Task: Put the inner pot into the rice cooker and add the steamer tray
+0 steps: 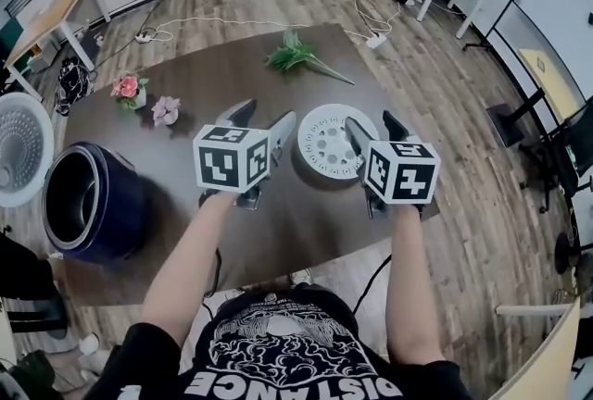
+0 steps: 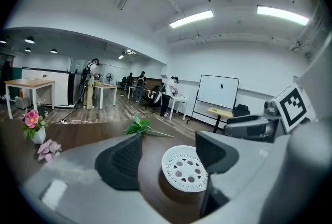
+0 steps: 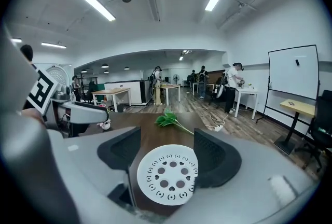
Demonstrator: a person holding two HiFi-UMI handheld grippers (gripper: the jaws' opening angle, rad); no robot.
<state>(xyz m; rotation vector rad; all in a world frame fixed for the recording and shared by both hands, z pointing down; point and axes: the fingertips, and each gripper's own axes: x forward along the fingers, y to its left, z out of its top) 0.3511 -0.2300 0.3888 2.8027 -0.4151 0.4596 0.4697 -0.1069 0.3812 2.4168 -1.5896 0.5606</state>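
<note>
The white perforated steamer tray (image 1: 326, 141) lies flat on the dark table (image 1: 185, 74), between my two grippers. My left gripper (image 1: 266, 118) is open just left of the tray; in the left gripper view the tray (image 2: 185, 168) shows ahead between the spread jaws of this gripper (image 2: 168, 150), untouched. My right gripper (image 1: 375, 128) is open at the tray's right edge; in the right gripper view the tray (image 3: 167, 175) sits low between the spread jaws of that gripper (image 3: 167, 151). The dark blue rice cooker (image 1: 93, 199) stands at the table's left with its white lid (image 1: 18, 148) swung open.
A green leafy sprig (image 1: 296, 54) lies at the far side of the table. Two small pink flower pieces (image 1: 130, 88) (image 1: 167, 109) stand at the back left. The table's near edge runs just under my forearms. Wooden floor, cables and office tables lie beyond.
</note>
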